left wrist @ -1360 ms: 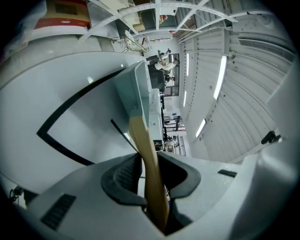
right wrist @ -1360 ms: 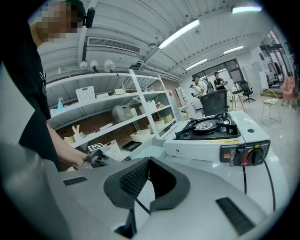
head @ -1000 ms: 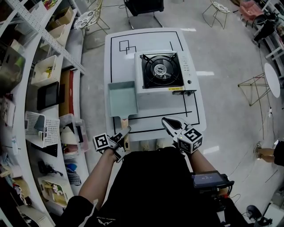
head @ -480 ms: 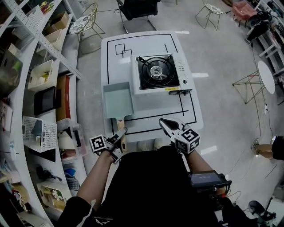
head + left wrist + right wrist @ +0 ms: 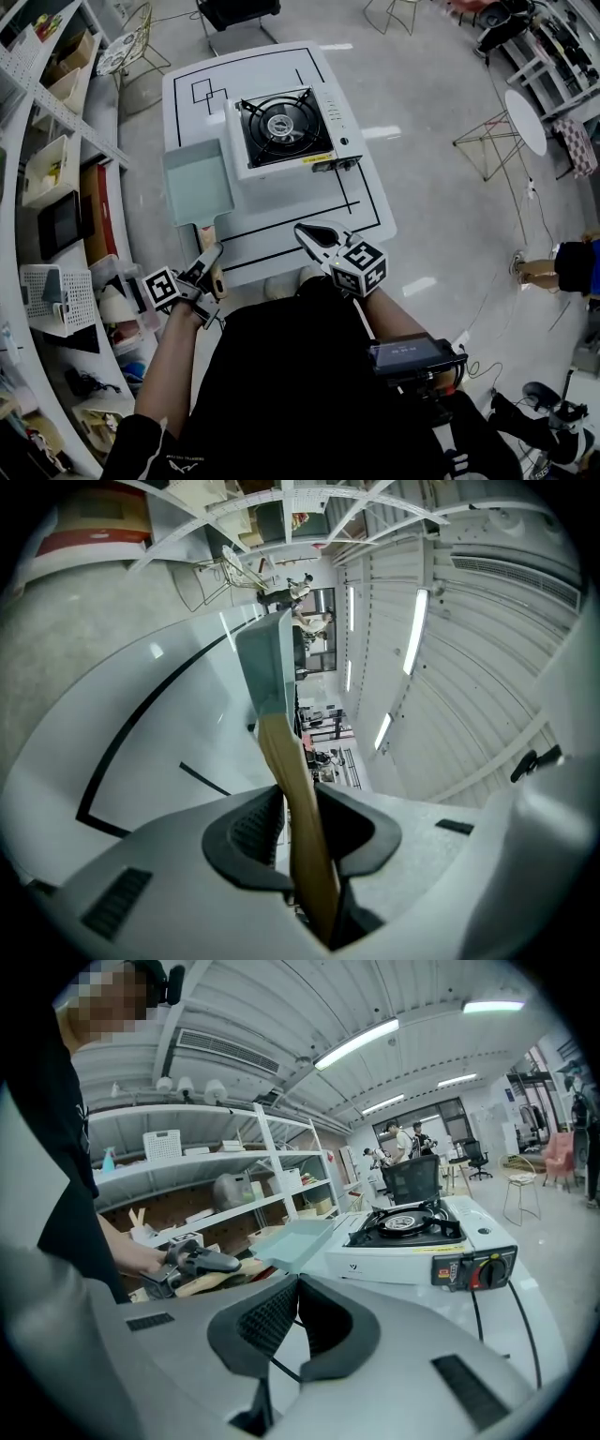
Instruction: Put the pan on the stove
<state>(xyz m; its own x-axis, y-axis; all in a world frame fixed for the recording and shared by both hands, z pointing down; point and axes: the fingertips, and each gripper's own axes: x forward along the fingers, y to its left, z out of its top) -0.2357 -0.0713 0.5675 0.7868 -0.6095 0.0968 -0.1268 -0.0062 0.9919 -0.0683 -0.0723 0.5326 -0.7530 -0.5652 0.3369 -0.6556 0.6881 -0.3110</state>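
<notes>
The near end of the pan handle (image 5: 279, 761) is concealed between the jaws of the left gripper (image 5: 300, 803), and the head view's right edge crops a person (image 5: 570, 267).

Pan raised slightly by its handle, and the head view swung aside.
The pan (image 5: 197, 181) has been lifted a little off the table (image 5: 281, 230) by the left gripper (image 5: 210, 257), which is closed on the wooden handle (image 5: 208, 237). The pan's body is now seen clear of the tabletop, beside the stove (image 5: 286, 131). Table, stove and pan are all displaced toward the upper left of the head view, and the left gripper with them.
</notes>
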